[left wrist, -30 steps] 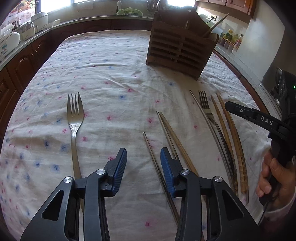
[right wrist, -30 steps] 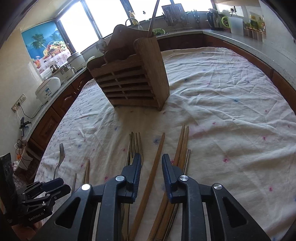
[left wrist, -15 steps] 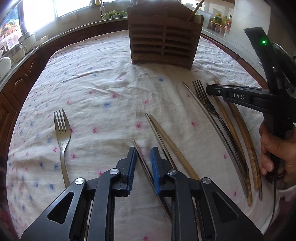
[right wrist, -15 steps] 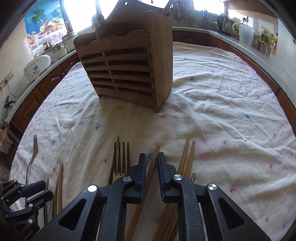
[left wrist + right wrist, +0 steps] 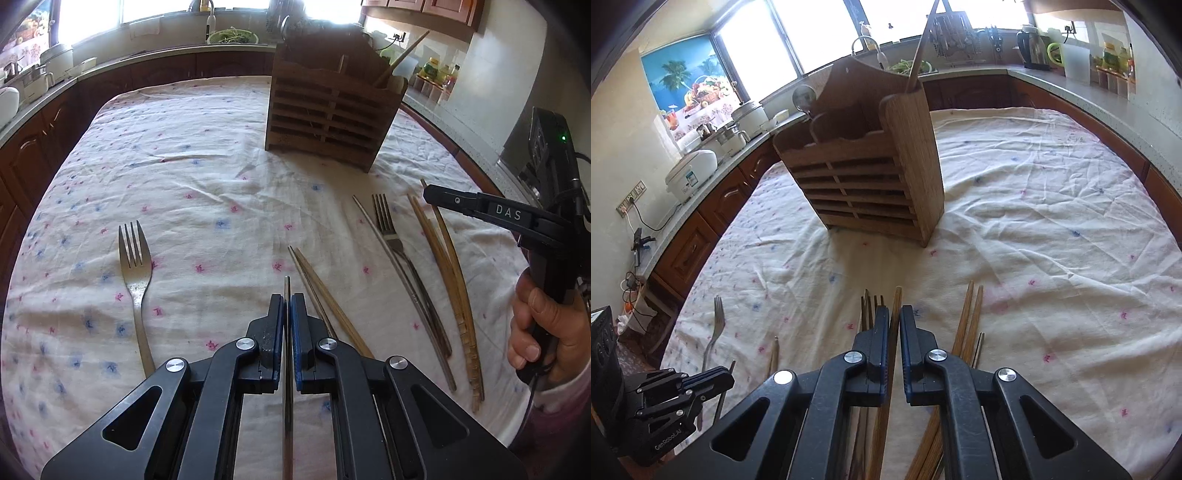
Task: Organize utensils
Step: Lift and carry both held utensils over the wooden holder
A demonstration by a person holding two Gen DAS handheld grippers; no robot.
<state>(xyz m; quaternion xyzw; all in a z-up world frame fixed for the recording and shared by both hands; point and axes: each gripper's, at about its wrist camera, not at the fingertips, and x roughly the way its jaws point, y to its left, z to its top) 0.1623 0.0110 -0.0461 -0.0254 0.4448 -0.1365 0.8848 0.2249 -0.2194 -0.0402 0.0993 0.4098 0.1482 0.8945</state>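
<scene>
Left claw (image 5: 287,306): jaws together on a thin grey metal chopstick (image 5: 287,291), which runs straight between the blue pads and juts a little past their tips. A second ago these jaws stood apart over the cloth with the chopstick lying aslant beside them; they have just been closing, and the chopstick now sits gripped and aligned with the claw.

Right claw (image 5: 894,317): jaws together on a light brown wooden chopstick (image 5: 896,299), whose tip shows just beyond the pads. These jaws too have just been closing from an open stance around that stick.

On the desk, covered by a white cloth with small pink and blue flowers (image 5: 207,177), remain a silver metal fork (image 5: 135,266) at the left, a pair of chopsticks (image 5: 325,291) just right of the left claw, and a second fork (image 5: 388,232) among further chopsticks. The slatted wooden utensil holder (image 5: 328,114) stands upright at the far side, well apart from both claws, as before.
</scene>
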